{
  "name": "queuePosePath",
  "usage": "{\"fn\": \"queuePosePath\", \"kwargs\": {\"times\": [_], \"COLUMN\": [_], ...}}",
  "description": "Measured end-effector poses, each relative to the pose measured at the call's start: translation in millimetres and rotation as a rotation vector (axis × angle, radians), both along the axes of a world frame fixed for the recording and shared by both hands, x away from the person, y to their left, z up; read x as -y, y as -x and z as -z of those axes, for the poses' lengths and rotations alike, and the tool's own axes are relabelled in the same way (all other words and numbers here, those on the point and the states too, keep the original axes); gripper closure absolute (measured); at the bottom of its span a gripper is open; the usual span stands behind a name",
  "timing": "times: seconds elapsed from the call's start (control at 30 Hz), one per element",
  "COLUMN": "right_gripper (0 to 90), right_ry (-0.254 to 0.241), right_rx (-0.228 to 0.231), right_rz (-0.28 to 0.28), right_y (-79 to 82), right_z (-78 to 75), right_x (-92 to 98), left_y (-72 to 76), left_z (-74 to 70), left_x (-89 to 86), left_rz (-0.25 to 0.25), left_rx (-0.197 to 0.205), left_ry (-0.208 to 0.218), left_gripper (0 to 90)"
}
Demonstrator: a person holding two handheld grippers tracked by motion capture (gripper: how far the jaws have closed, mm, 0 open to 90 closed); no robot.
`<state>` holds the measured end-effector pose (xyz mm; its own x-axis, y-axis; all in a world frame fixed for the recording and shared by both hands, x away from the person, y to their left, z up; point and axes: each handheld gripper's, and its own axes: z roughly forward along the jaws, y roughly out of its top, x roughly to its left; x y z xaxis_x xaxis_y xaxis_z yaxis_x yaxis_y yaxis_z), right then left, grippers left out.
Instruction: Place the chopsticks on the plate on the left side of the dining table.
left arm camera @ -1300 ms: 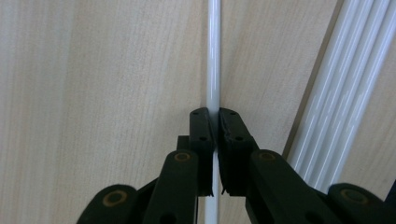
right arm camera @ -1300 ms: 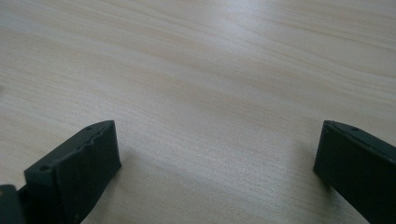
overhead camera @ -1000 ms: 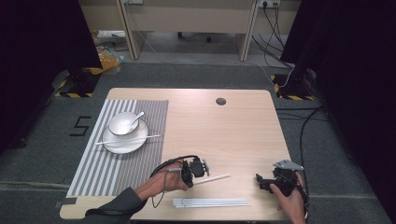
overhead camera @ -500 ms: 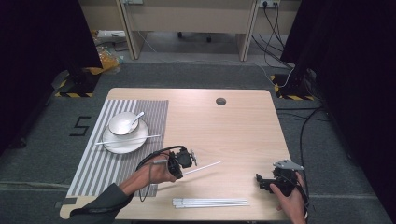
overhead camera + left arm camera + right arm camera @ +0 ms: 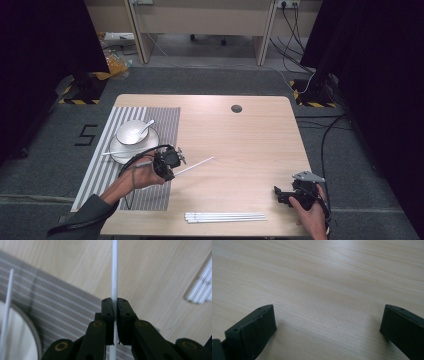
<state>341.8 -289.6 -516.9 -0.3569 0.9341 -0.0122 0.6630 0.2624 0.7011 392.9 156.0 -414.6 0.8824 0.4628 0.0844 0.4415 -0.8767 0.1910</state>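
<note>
Pale wood table (image 5: pixel 240 140) on grey carpet, dark curtains either side, cables and desk legs behind. Striped mat (image 5: pixel 165 120) on the left part, bearing a plate (image 5: pixel 150 145) with a bowl (image 5: pixel 131 132) and spoon (image 5: pixel 146 128) in it; another white stick (image 5: pixel 111 152) across the plate's near edge, possibly a chopstick, too thin to say. Left gripper (image 5: pixel 172 170) over the mat's right edge, clamped on a white stick (image 5: pixel 197 164) that points right and away, clear of the table; in the left gripper view, jaws pressed tight on the stick (image 5: pixel 114 277). Bundle of white sticks (image 5: pixel 225 217) flat near the front edge. Right gripper (image 5: pixel 278 194) low at the front right corner, jaws wide apart over bare wood, gripping nothing.
</note>
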Motion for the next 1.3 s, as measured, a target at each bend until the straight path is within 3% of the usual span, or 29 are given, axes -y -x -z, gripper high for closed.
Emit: {"fn": "queuePosePath", "kwargs": {"times": [0.3, 0.53, 1.03, 1.3], "right_gripper": [0.3, 0.3, 0.3, 0.3], "right_ry": [0.000, 0.000, -0.001, 0.000], "right_rx": [0.000, 0.000, -0.002, -0.002], "right_rz": [0.001, 0.001, 0.006, 0.007], "right_y": [-0.1, -0.1, -0.2, -0.4], "right_z": [0.0, 0.0, -0.2, -0.1], "right_x": [-0.1, -0.2, -0.6, -0.8], "left_y": [-8.6, -14.0, -25.1, -35.1], "left_z": [-1.2, 1.3, 13.2, 14.7], "left_x": [-37.0, -56.1, -84.0, -95.9], "left_rz": [-0.077, -0.117, -0.160, -0.154], "left_rx": [0.021, 0.036, 0.061, 0.092], "left_ry": [0.001, -0.018, -0.070, -0.108], "left_gripper": [84.4, 84.4, 84.4, 84.4]}}
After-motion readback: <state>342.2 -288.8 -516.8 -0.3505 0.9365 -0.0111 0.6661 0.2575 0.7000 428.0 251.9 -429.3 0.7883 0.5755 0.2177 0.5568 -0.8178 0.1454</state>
